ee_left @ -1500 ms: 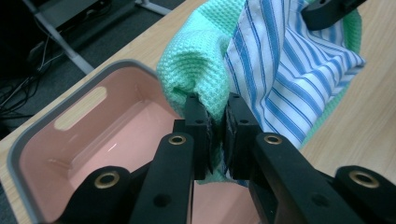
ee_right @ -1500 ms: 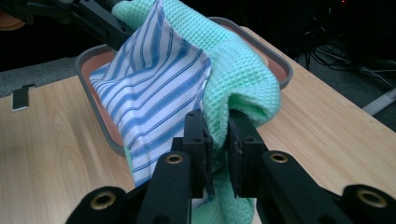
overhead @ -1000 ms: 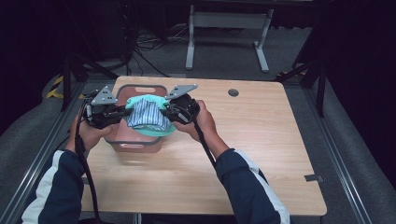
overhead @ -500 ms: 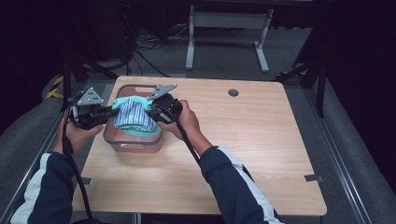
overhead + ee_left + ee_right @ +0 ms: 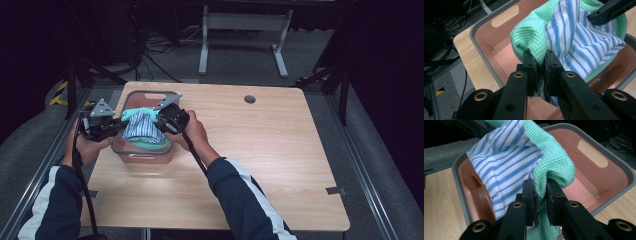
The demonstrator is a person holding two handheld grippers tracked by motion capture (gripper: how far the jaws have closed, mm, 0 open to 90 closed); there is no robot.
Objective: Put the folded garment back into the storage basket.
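Note:
A folded bundle of cloth, a green waffle-weave towel with a blue-and-white striped cloth on it, hangs over a pink bin with a grey rim. My left gripper is shut on the bundle's left end. My right gripper is shut on its other end. The bundle spans between them, sagging into the bin. The far gripper's jaw shows at the top right of the left gripper view.
The bin stands at the back left of a wooden table with a round cable hole. A metal rail runs along the left edge. A white stand and cables lie on the floor behind.
Both hands have carried the cloth bundle leftward and lower, so it now sits down over the bin.

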